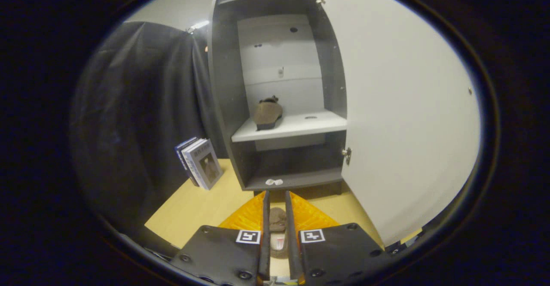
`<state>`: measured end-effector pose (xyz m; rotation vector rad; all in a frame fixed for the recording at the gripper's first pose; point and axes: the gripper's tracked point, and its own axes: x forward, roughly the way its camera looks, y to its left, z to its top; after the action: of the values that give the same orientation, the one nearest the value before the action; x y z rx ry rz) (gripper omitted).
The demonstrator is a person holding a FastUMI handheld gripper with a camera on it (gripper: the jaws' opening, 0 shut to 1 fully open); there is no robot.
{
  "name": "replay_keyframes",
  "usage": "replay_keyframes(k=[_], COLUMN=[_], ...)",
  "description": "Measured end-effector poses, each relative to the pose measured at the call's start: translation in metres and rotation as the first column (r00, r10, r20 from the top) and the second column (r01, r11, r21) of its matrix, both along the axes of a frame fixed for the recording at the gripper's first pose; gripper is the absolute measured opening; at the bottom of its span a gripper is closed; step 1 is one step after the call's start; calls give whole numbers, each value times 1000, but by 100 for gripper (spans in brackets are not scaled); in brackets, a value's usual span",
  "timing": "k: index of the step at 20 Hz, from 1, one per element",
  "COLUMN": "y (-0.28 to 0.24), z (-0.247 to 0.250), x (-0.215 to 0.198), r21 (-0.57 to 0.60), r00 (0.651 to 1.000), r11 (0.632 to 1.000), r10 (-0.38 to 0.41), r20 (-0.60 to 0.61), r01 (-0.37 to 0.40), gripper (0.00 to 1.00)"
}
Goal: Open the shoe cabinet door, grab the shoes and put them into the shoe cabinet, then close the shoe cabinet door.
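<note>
**Second shoe gripped, cabinet open ahead**

The tongs (277, 230) are nearly closed, both fingers pressing on a brown shoe (277, 220) held between them above the table (193, 208). Beyond them stands the shoe cabinet (223, 84), its door (399, 105) swung open on the right, with another shoe (267, 113) already on the white shelf (300, 128). The grip looks narrow, so the shoe could slip or twist on the way; it might also catch the shelf edge or knock its mate.

Gripper (277, 200) pointing forward and level, fingers (265, 221) nearly parallel, narrow gap, clamped on a brown shoe (277, 219) between them
</note>
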<state>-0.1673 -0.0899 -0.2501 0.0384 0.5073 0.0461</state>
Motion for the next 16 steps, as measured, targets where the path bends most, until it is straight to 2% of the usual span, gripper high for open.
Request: replay_keyframes(k=[2, 5, 8, 13, 16], y=[9, 23, 29, 36, 34], z=[-43, -107, -158, -224, -249], x=[0, -2, -6, -12, -11], r21=[-12, -37, -58, -94, -118], r00=[995, 968, 932, 868, 841], r11=[1000, 999, 997, 991, 987], r10=[6, 27, 26, 35, 29], r20=[-104, -250, -360, -495, -540], r01=[-8, -38, -50, -94, -110], gripper=[19, 28, 25, 25, 25])
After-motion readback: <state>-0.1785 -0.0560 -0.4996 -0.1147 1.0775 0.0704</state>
